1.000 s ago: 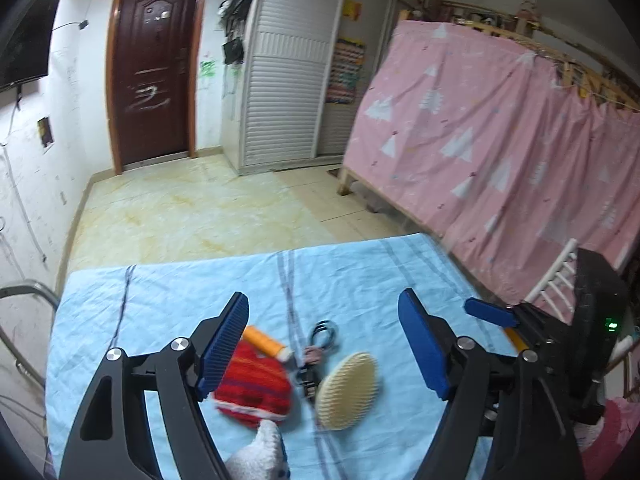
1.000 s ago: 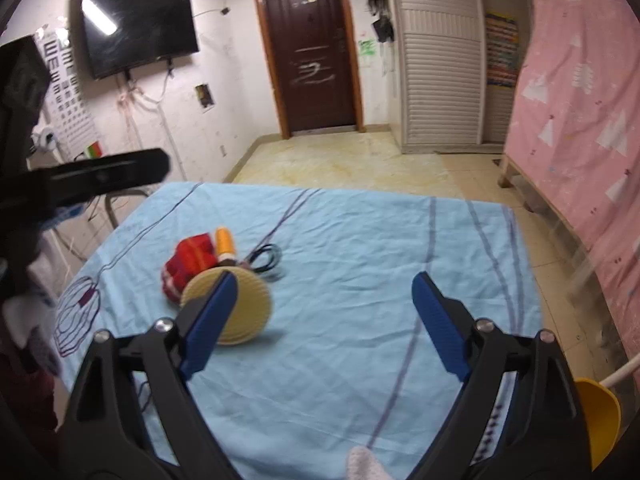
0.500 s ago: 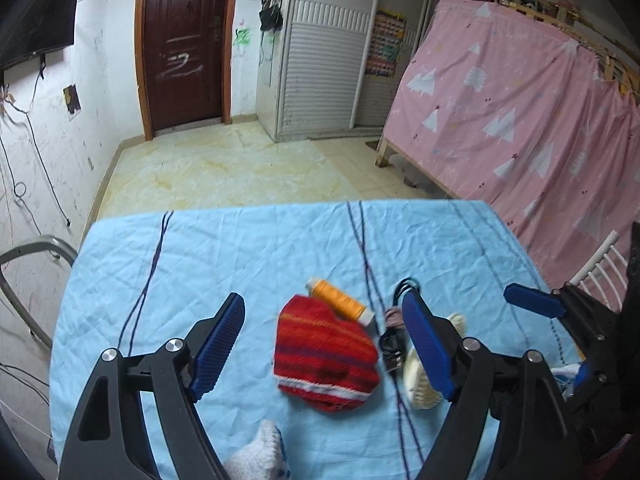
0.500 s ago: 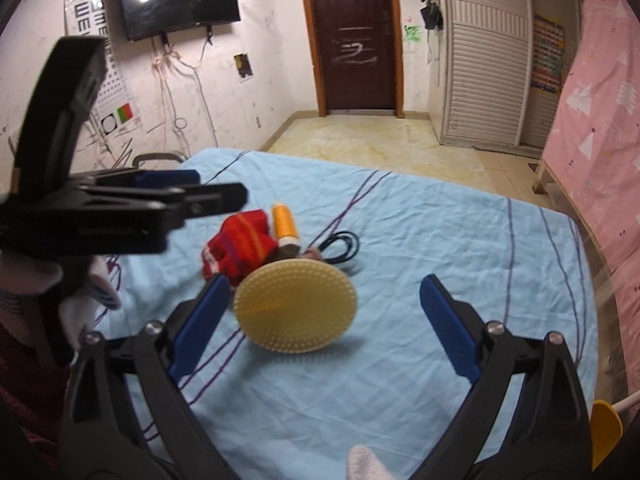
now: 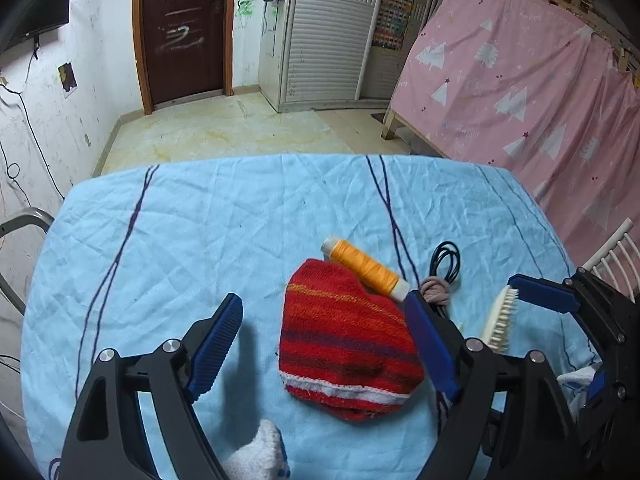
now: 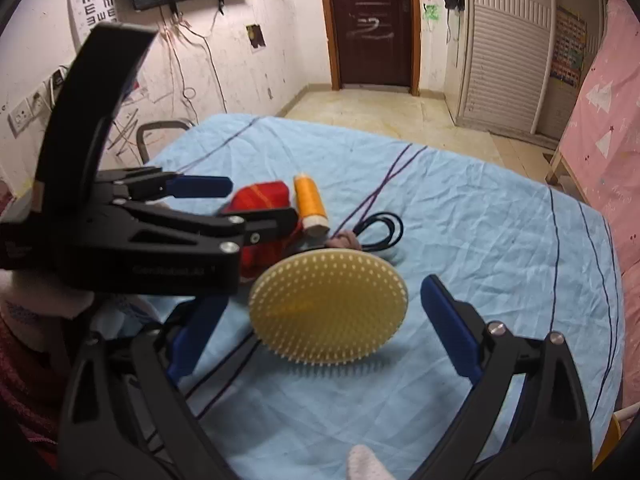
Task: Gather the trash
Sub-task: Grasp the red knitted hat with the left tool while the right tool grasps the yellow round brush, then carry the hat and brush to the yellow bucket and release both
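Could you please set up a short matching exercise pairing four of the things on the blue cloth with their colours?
Things:
1. knitted pouch
2. thread spool
3. bristle brush
4. coiled cable

Colours:
A. black
B. pale yellow
C. red with stripes
D. orange

Pairs: 1-C, 2-D, 3-B, 4-A

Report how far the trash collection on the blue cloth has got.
Done: nothing visibly collected; no bin shows. In hand: the left gripper stands open around the red knitted piece, and the right gripper is open around the yellow bristle brush; neither grips. Left: those two, the orange thread spool, the black cord and the pinkish yarn bundle.
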